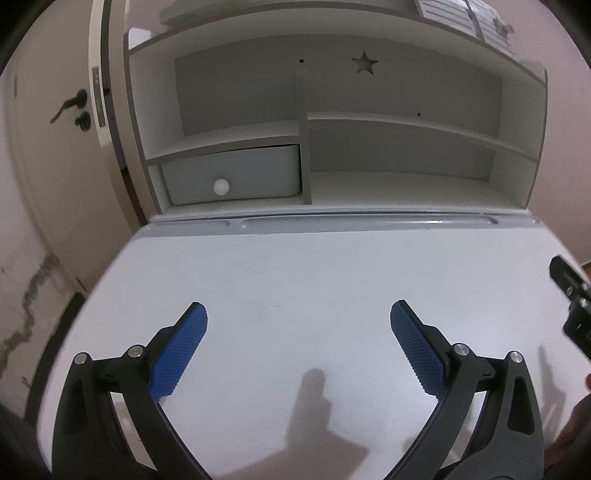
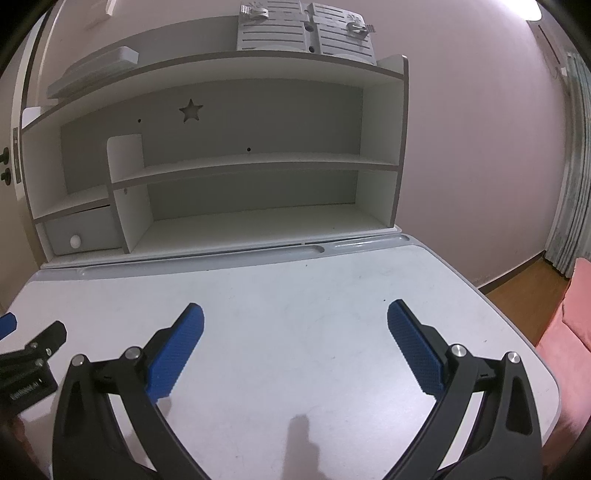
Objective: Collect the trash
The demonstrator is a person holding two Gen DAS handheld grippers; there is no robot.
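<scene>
We hold the left hand-held gripper [image 1: 298, 314] and the right hand-held gripper [image 2: 295, 314] spread wide and empty above the table [image 1: 314, 266], in front of the shelf unit [image 2: 229, 166]. No trash shows in either view, so we cannot judge its weight, softness or a holding spot. The drawer [image 1: 236, 177] at the unit's lower left is closed, hiding its contents, and the table's near edge is cut off.

Two tongs are in view, the left tongs [image 1: 298, 314] and the right tongs [image 2: 295, 314], each with two blue pads spread apart. One table [image 2: 295, 295] lies under both. One shelf unit [image 2: 229, 166] stands ahead of the tongs, with one star cutout [image 2: 191, 110] and one drawer [image 1: 232, 177] carrying one round white knob [image 1: 221, 186]. One door [image 1: 55, 147] is left of the left tongs. Two slatted grey panels [image 2: 306, 33] stand on top of the unit.
</scene>
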